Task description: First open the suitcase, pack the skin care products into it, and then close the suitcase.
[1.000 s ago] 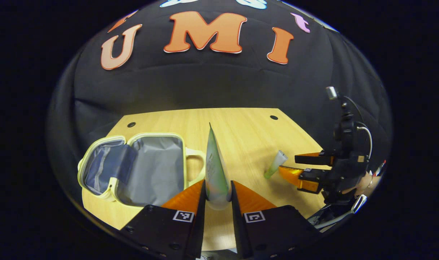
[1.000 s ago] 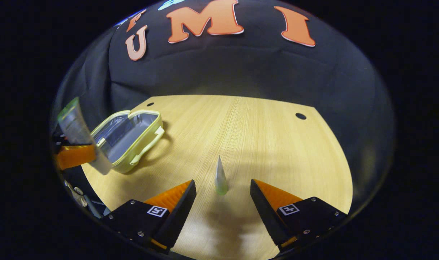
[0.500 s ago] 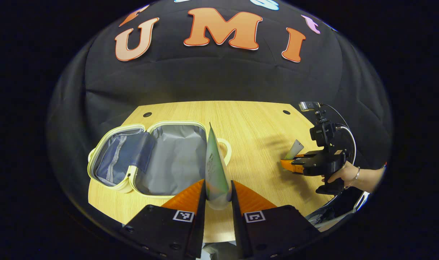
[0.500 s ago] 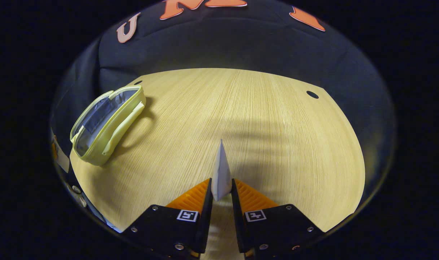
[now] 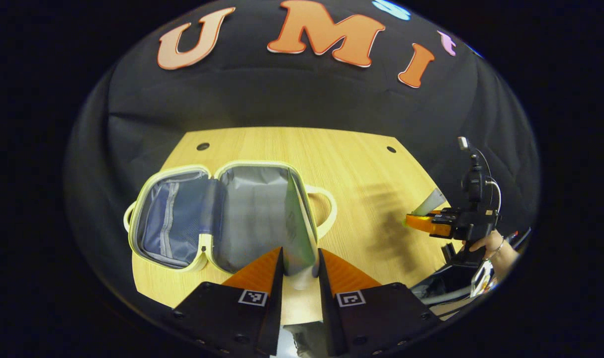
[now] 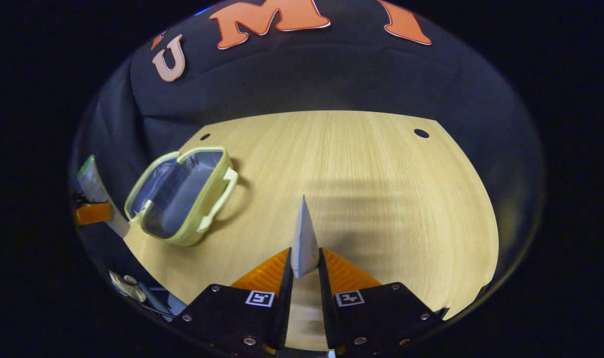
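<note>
Suitcase (image 5: 217, 214): a small pale yellow-green zip case, it lies flat and fully open on the wooden table (image 5: 361, 169), grey lining up, mesh pocket in the left half, handle toward the table's middle; the opening step is done, as far as I can judge; both halves look bare, so nothing seems packed yet.

Left hand-held gripper (image 5: 300, 263) is clamped on a green-and-white tube (image 5: 297, 223), cap end between the fingers, crimped end pointing away; in the left gripper view the tube stands in front of the case's right half, near its handle-side edge, though I cannot tell how high it is above the lining.

Right hand-held gripper (image 6: 305, 266) grips a smaller pale tube (image 6: 304, 238) the same way, held over bare table well apart from the case; the left gripper view shows that gripper off to the right with a hand (image 5: 485, 243) on its grip.

By my reading the task is at the packing stage; left to do: set both tubes inside, let go, then fold the lid over and shut the case.
</note>
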